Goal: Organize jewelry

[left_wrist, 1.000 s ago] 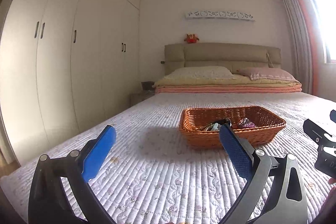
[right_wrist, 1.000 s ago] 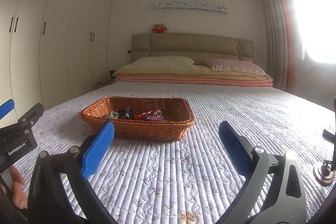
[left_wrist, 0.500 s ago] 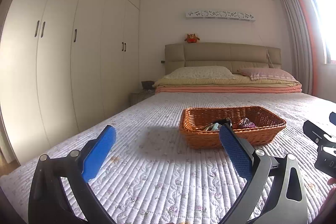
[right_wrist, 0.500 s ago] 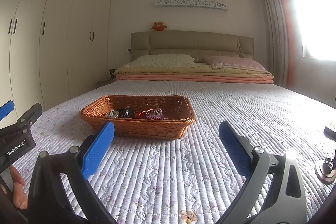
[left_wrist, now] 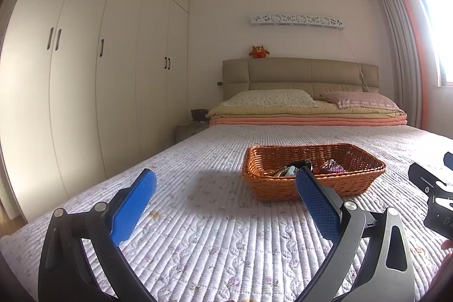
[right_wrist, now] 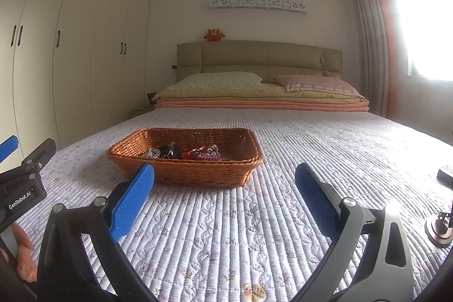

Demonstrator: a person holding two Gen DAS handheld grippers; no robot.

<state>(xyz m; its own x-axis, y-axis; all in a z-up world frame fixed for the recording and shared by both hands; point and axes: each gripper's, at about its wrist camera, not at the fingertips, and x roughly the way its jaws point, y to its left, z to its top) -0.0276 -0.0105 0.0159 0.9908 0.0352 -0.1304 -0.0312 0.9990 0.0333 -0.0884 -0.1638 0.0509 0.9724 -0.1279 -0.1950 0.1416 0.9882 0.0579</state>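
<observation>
A brown wicker basket [left_wrist: 351,183] [right_wrist: 198,171] sits on the quilted bed and holds several small jewelry pieces [right_wrist: 181,152] [left_wrist: 331,166]. My left gripper [left_wrist: 225,180] is open and empty, low over the quilt, short of the basket and to its left. My right gripper [right_wrist: 225,174] is open and empty, near the quilt, with the basket just ahead and left of centre. Each gripper's body shows at the edge of the other's view.
The white quilted bedspread [right_wrist: 254,217] spreads all around. Pillows and folded blankets [right_wrist: 263,98] lie at the headboard. Wardrobes [left_wrist: 85,75] line the left wall. A small round-based metal stand [right_wrist: 438,228] and a dark object [right_wrist: 446,176] sit at the right edge.
The right wrist view has tilted up slightly, so the basket sits a little lower in frame. The left gripper has barely moved.
</observation>
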